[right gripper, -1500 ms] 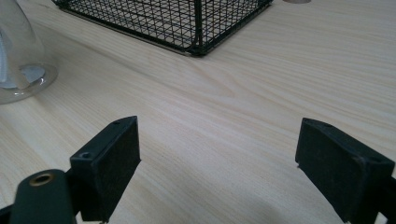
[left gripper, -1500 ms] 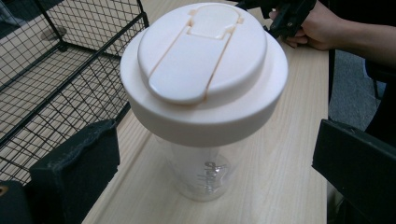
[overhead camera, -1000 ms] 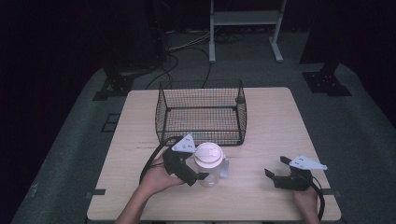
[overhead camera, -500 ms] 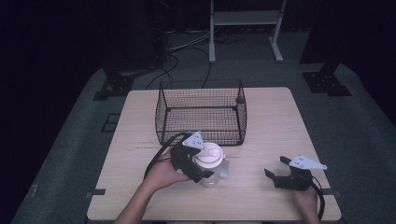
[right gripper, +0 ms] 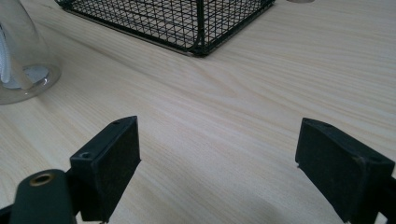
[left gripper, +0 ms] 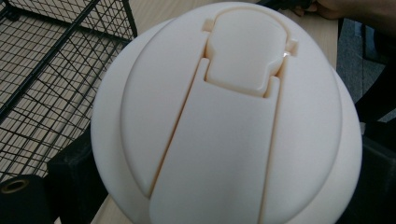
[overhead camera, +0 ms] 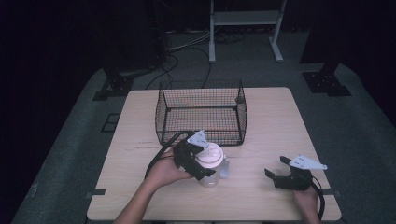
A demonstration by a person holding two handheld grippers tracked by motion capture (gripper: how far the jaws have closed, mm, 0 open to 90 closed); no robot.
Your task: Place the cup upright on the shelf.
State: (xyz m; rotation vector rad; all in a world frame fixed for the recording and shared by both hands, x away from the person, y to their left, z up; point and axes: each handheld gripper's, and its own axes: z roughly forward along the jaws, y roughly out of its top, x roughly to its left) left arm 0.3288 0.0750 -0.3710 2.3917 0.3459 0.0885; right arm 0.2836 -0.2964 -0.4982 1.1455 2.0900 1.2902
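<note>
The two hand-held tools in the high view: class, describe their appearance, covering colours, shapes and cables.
Both are black. The left tool and the right tool each carry a pale grey three-cornered plate on top and trail a black cable. In the right gripper view, the jaws are flat rectangular black blocks. Both forearms are bare, with no sleeves visible.

A pale wooden table (overhead camera: 275,116) stands on grey carpet (overhead camera: 74,154) in a dark room, a white stand (overhead camera: 245,18) behind.

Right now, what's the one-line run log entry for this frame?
left gripper: jaws around cream lid of clear jug | right gripper: open, nothing held | wire basket: behind jug
</note>
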